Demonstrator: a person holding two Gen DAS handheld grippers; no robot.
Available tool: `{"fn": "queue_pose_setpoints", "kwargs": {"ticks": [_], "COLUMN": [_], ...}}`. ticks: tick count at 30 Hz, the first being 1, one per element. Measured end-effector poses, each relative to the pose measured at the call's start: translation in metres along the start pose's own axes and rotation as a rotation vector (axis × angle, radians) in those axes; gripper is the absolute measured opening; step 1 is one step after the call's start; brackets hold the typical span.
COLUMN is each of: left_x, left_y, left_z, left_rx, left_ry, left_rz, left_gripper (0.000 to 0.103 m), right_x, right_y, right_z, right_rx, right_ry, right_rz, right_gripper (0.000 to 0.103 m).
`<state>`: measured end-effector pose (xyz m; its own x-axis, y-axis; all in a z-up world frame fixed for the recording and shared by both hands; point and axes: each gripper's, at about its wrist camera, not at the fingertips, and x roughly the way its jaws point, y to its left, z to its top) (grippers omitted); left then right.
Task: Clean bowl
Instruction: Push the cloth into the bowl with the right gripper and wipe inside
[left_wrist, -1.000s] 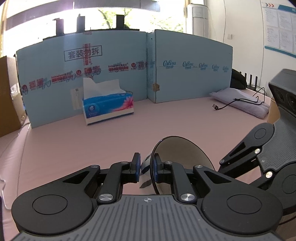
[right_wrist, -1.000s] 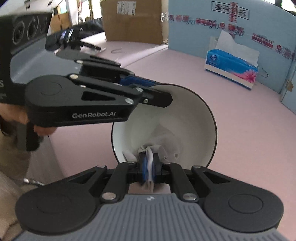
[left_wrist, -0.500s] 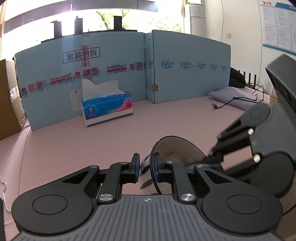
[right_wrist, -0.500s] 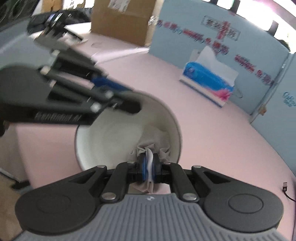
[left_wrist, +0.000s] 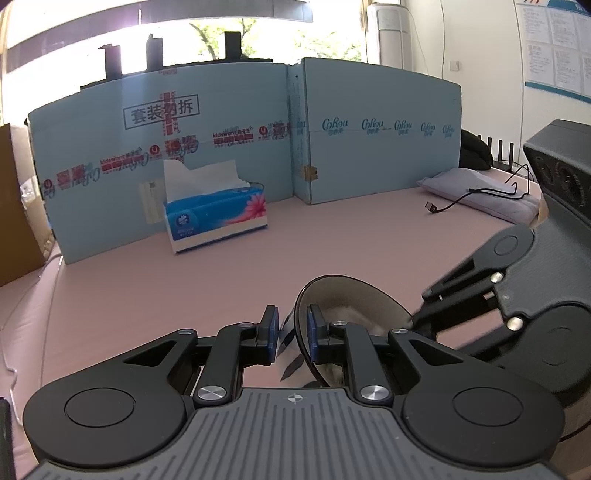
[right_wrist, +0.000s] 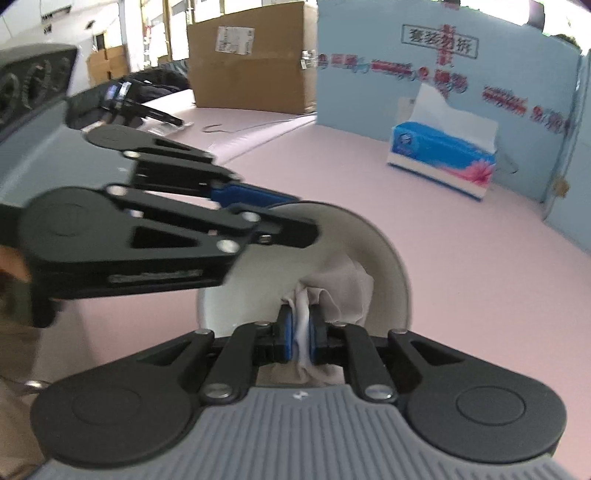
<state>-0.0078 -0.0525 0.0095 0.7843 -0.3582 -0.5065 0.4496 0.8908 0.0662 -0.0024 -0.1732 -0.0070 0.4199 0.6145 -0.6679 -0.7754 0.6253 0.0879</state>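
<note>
With the left gripper (left_wrist: 291, 334) clamped on the bowl (right_wrist: 384, 258) rim, keep the tissue (right_wrist: 332, 291) pinched ahead of the right gripper (right_wrist: 300, 334), whose jaws are opening, pressed against the inner wall.

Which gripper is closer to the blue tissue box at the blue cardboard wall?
Left, I judge, though narrowly. The left gripper clamps the tilted white bowl's rim, the blue tissue box ahead. The right gripper, jaws opening around a white cloth, reaches in from the bowl's far side.
</note>
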Motion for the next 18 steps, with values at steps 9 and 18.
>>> {"fn": "queue_pose_setpoints", "kwargs": {"ticks": [9,18], "left_x": [-0.0008,0.0021], "left_y": [-0.0079,-0.0098], "left_z": [0.0024,0.0027], "left_rx": [0.031,0.034], "left_ry": [-0.008,-0.005], "left_rz": [0.000,-0.013], "left_gripper": [0.019,0.017], "right_x": [-0.0032,-0.0080], "right_y": [-0.0037,0.0043], "right_z": [-0.0011,-0.0078], "right_rx": [0.071,-0.118], "right_ry": [0.049,0.098], "right_rz": [0.111,-0.132], "right_gripper": [0.009,0.007]}}
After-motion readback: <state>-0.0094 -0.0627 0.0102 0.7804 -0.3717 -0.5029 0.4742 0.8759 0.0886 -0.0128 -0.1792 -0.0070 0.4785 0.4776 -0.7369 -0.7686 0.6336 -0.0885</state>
